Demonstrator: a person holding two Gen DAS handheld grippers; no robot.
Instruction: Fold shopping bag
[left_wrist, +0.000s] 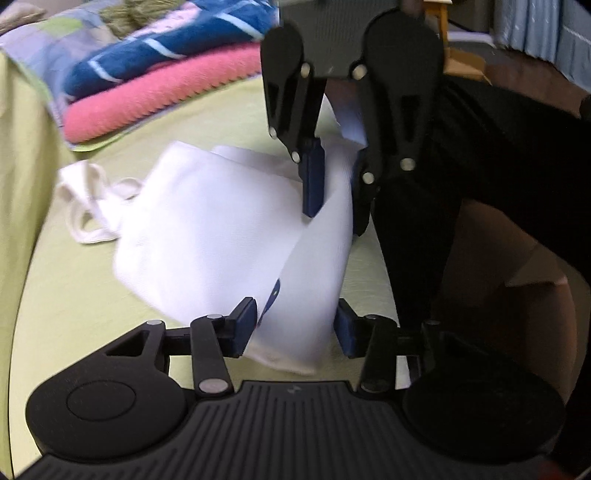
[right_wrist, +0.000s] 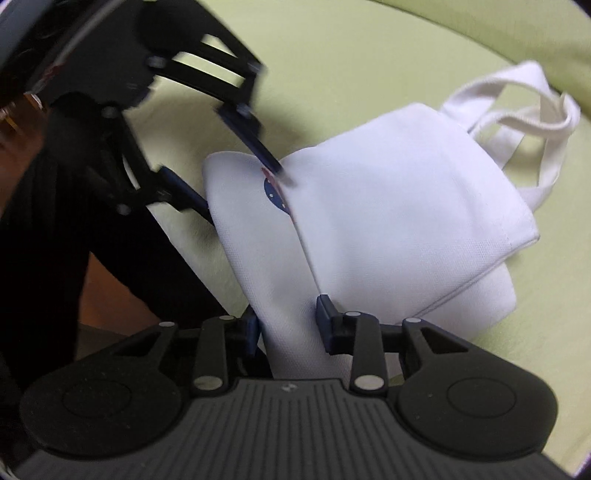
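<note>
The shopping bag (right_wrist: 388, 206) is plain white with white handles (right_wrist: 517, 122) and a small dark blue round print, dotted white and edged with a red streak (right_wrist: 275, 194), half hidden in a fold. It lies on a pale yellow-green surface (left_wrist: 92, 302). Each claw, left (left_wrist: 295, 328) and right (right_wrist: 288, 325), is matte black with dark blue pads and silver-white rivets. At the back lie a pink towel (left_wrist: 159, 99), a navy towel with light blue stripes (left_wrist: 166, 51), and a cloth patched in lilac, green and blue (left_wrist: 48, 48).
</note>
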